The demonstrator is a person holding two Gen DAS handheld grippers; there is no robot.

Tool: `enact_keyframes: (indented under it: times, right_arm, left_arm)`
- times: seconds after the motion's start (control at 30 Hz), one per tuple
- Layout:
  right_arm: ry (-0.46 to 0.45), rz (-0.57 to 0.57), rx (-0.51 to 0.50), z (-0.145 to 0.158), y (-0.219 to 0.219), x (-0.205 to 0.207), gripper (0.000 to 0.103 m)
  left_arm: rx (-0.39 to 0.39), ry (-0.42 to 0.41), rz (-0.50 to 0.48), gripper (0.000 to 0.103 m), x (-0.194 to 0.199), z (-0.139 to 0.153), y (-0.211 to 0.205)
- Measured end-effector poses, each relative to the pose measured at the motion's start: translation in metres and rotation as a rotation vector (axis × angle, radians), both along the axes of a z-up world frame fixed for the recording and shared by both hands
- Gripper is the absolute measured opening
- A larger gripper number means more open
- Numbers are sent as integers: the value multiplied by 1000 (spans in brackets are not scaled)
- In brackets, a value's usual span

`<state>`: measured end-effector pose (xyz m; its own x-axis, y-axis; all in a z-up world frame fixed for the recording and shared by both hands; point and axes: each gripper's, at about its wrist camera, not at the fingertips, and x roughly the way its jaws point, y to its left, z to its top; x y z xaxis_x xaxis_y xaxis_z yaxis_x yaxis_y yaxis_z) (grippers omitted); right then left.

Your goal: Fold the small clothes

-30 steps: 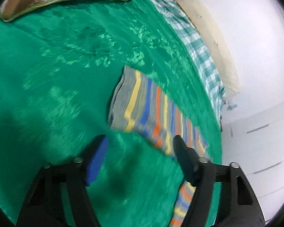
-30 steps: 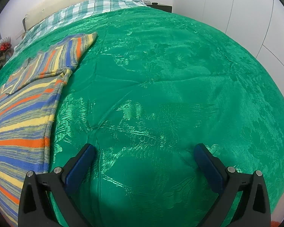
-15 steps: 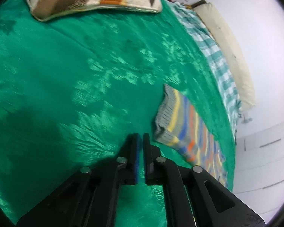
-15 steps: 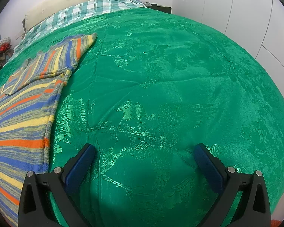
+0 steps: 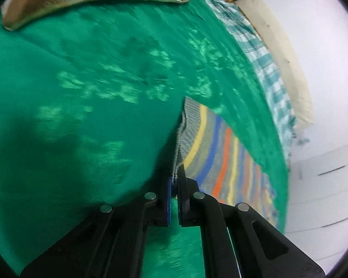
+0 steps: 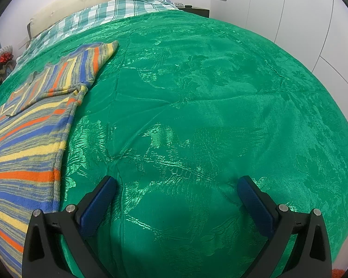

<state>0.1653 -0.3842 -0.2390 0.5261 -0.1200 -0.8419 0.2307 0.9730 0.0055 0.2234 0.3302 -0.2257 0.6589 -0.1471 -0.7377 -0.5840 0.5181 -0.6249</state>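
Left tongs [image 5: 175, 180] pinch one striped sweater [image 5: 222, 157] — right tongs [image 6: 176, 190] spread.

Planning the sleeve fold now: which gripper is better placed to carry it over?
Left. The left gripper is shut on the striped sweater at its cuff edge; the right gripper is open over bare green bedspread.

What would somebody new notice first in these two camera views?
The shiny green bedspread fills both views. On it lies a striped sweater, at the left of the right wrist view. The left gripper is pinched on its grey cuff, while the right gripper hangs open over bare cloth.
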Motion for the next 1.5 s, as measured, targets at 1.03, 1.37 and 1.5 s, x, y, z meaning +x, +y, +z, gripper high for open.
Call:
enact_keyframes:
  times: [1.03,1.37,1.5]
  right_arm:
    - [-16,-11,-3,-2,1,0,103]
    - [-23,-7,-3,-2,2,-2,103]
    - [-25,-6,-10,-3,4,-2,103]
  left_arm:
    - [370,-317,-868,3,169,179,-305]
    - [175,-115,-911,54,158,65,-366]
    - [214,-147,-664,61,143,81,-281]
